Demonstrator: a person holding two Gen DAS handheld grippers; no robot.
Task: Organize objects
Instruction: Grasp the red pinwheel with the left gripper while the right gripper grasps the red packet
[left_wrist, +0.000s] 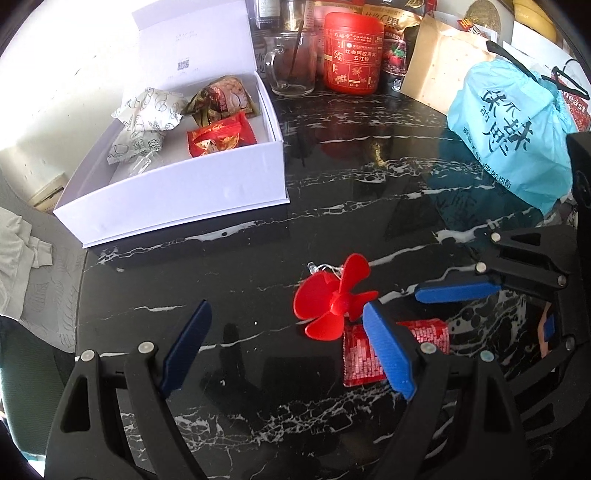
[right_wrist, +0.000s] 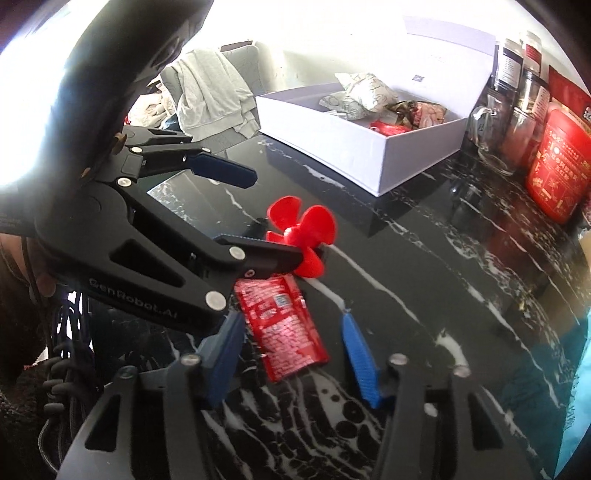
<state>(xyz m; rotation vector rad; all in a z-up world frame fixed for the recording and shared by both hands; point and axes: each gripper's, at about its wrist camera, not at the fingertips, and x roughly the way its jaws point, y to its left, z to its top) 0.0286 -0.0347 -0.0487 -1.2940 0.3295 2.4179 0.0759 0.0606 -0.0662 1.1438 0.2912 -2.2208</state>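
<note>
Spread wide, both hand-held grippers (left_wrist: 284, 350) (right_wrist: 291, 354) are empty; the red plastic propeller (left_wrist: 334, 301) could be knocked aside while the flat red foil sachet (right_wrist: 284, 325) is grasped.

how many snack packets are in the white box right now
4 visible in the white box: two white patterned packets on its left side, a brown-green one at the back right, and a red one in front of that. Others may be hidden underneath.
</note>
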